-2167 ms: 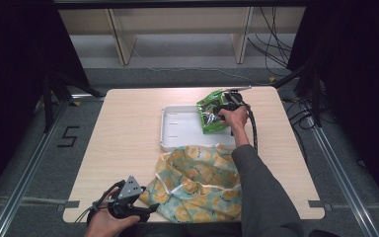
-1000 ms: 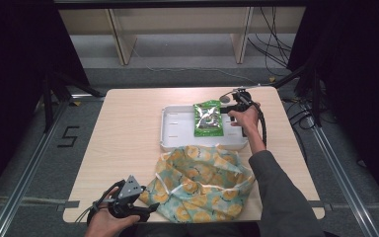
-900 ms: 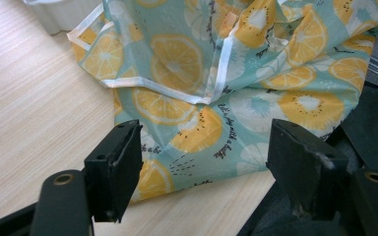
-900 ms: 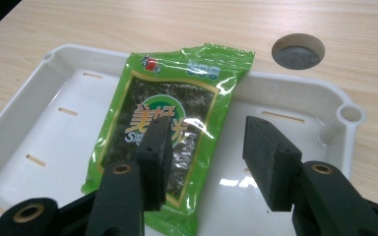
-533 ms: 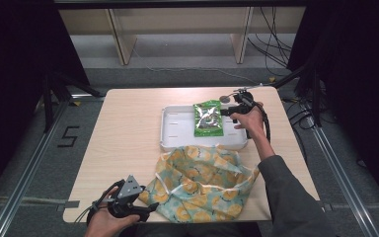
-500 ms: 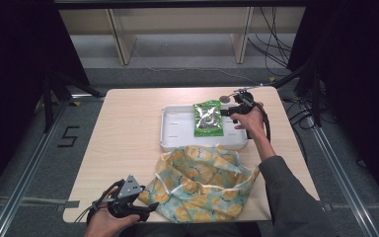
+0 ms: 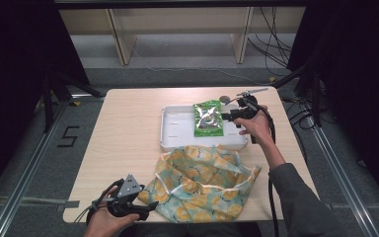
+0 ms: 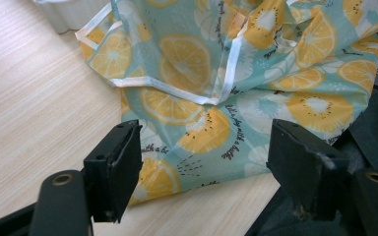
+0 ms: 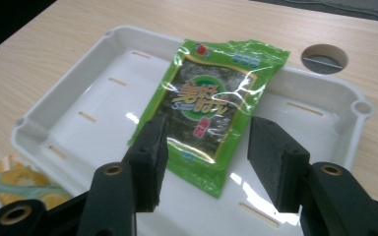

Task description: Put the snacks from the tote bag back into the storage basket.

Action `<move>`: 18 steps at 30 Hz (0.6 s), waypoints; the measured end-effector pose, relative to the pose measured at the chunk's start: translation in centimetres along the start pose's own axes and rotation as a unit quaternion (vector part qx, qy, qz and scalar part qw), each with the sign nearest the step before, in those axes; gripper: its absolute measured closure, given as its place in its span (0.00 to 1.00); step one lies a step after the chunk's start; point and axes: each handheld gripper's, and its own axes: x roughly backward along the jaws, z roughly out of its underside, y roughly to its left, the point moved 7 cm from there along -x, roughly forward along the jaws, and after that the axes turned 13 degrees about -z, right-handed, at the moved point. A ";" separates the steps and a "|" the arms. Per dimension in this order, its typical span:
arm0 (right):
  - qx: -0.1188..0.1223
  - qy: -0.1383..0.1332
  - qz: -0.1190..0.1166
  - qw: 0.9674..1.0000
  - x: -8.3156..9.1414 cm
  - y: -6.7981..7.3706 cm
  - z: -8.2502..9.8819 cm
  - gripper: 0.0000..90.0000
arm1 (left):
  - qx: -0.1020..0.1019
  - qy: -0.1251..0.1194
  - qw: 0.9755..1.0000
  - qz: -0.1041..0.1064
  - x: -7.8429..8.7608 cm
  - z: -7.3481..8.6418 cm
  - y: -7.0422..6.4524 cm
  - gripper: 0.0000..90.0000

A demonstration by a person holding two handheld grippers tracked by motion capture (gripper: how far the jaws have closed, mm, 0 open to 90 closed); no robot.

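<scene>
Both grippers gape empty: right gripper [image 9: 204, 162] has released the green packet [image 7: 208, 119] into the tray [image 7: 177, 129]; left gripper [image 8: 204, 169] unmoved.

A tray [image 7: 177, 129] sits on the surface [image 7: 128, 148], toward the far side. A snack pack [image 7: 208, 118] lies flat in the right part of the tray. A bag [image 7: 202, 182] lies on the surface in front of the tray, touching its near rim. The right hand-held gripper [image 7: 227, 116] is just right of the pack. The left hand-held gripper [image 7: 145, 207] is at the near edge, just left of the bag.
</scene>
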 end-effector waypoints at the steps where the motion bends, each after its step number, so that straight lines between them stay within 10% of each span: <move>1: 0.001 0.005 -0.006 1.000 0.1 0.3 0.1 0.56 | -0.001 -0.001 1.000 0.002 0.0 0.0 0.0 0.32; 6: 0.053 -0.009 -0.011 0.999 0.6 0.8 0.0 0.55 | 0.015 -0.001 1.000 0.000 -0.1 0.0 0.0 0.32; 18: 0.056 -0.010 -0.042 0.998 1.5 2.7 1.3 0.50 | -0.001 0.004 1.000 -0.003 -0.1 0.1 0.3 0.32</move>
